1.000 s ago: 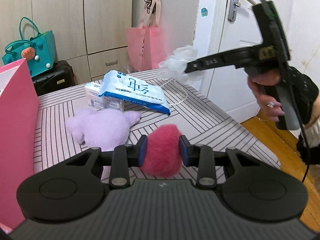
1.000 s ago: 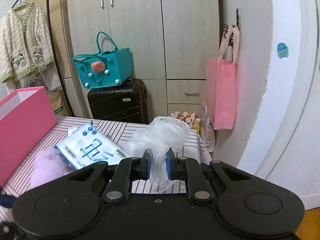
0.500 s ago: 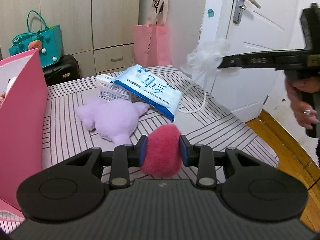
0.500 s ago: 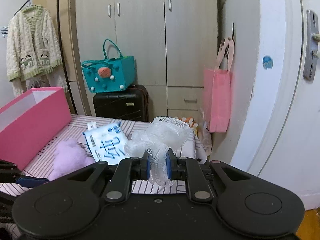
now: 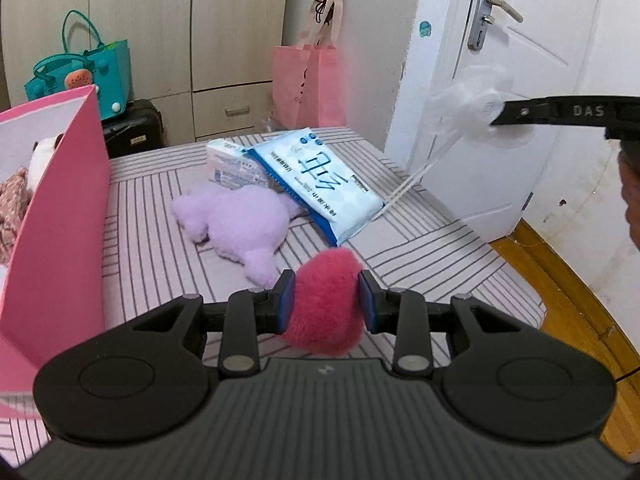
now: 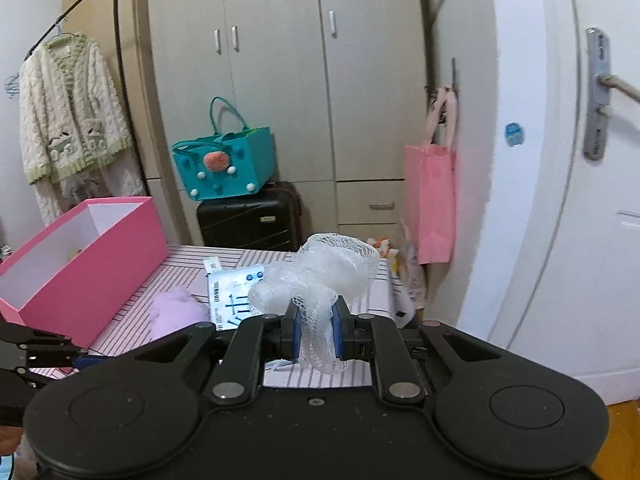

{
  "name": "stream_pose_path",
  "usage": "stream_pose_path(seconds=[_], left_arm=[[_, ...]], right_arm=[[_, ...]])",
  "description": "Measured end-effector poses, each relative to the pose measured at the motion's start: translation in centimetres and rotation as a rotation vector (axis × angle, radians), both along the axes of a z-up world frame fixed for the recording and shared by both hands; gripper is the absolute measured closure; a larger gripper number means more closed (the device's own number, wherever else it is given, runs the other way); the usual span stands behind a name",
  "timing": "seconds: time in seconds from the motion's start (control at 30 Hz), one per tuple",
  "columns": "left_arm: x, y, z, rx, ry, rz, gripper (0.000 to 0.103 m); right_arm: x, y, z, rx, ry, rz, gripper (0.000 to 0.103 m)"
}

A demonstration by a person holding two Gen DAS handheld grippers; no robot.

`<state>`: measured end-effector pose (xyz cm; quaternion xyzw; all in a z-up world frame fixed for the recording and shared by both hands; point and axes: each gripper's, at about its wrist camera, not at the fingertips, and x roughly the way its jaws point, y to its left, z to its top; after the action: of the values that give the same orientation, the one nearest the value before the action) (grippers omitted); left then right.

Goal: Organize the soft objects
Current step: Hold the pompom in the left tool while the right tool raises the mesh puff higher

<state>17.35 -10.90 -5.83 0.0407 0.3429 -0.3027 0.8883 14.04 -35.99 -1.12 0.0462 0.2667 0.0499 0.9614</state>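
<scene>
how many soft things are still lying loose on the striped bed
3: the purple plush, the blue-and-white wipes pack overlapping a smaller tissue pack behind it. More could be hidden below the cameras.

The left gripper (image 5: 325, 305) is black with blue pads and clamps a deep pink fuzzy pompom (image 5: 326, 298); the right gripper (image 6: 314, 330) is likewise black with blue pads, which press on a white mesh bath puff (image 6: 320, 280). The table cover (image 5: 420, 256) is pale pink with grey stripes set in blocks of alternating direction, and on it lie a lilac plush toy (image 5: 240, 224), a white-and-blue tissue pack (image 5: 320, 176) with blue characters, and a bright pink box (image 5: 60, 216) with a white interior. Behind stand a teal felt bag (image 6: 226, 168) with white dots and an orange patch, a black suitcase (image 6: 250, 218), a pink paper bag (image 6: 432, 204), beige wardrobe doors (image 6: 276, 80), a cream cardigan (image 6: 68, 120) with green trim, and a white door (image 5: 520, 92).
</scene>
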Motion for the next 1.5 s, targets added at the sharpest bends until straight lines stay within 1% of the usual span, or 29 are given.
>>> stream_pose_path(seconds=[0.1, 0.2, 0.33, 0.47, 0.63, 0.73, 0.83, 0.9, 0.97, 1.07, 1.17, 1.27, 1.5], left_arm=[[-0.3, 0.6, 0.0, -0.016, 0.024, -0.001, 0.07], [-0.6, 1.0, 0.0, -0.022, 0.027, -0.001, 0.07], [-1.0, 1.7, 0.4, -0.026, 0.025, -0.001, 0.07], [-1.0, 2.5, 0.8, -0.04, 0.051, -0.004, 0.07], [-1.1, 3.7, 1.3, -0.052, 0.072, 0.002, 0.07], [-1.4, 4.4, 1.4, -0.052, 0.066, 0.014, 0.07], [-1.7, 5.0, 1.3, -0.057, 0.066, 0.017, 0.07], [-1.8, 5.2, 1.1, -0.058, 0.071, 0.018, 0.07], [-1.8, 5.2, 0.7, -0.057, 0.081, 0.017, 0.07], [-1.8, 5.1, 0.3, -0.049, 0.089, 0.017, 0.07], [-1.7, 5.2, 0.2, -0.045, 0.095, 0.018, 0.07], [-1.7, 5.2, 0.2, -0.049, 0.089, 0.017, 0.07], [-2.3, 4.6, 0.4, -0.068, 0.083, -0.006, 0.07]], right_arm=[[-0.9, 0.3, 0.5, -0.003, -0.017, -0.002, 0.085], [-1.2, 0.6, 1.4, -0.004, -0.027, 0.009, 0.085], [-1.7, 1.1, 2.4, -0.006, -0.029, 0.028, 0.085], [-2.4, 1.7, 3.2, 0.005, -0.025, 0.041, 0.085], [-2.6, 2.0, 4.2, 0.063, -0.003, 0.073, 0.086], [-2.7, 2.6, 4.9, 0.065, -0.009, 0.094, 0.086], [-2.4, 3.1, 4.6, 0.1, 0.033, 0.134, 0.086], [-1.7, 3.6, 3.6, 0.155, 0.1, 0.189, 0.086], [-1.2, 4.1, 2.2, 0.168, 0.143, 0.203, 0.086], [-1.0, 4.4, 0.1, 0.169, 0.175, 0.182, 0.086], [-1.9, 3.8, -0.6, 0.18, 0.164, 0.153, 0.086], [-3.4, 2.9, 0.2, 0.172, 0.13, 0.118, 0.086], [-6.4, -0.4, 3.6, 0.144, 0.042, 0.01, 0.088]])
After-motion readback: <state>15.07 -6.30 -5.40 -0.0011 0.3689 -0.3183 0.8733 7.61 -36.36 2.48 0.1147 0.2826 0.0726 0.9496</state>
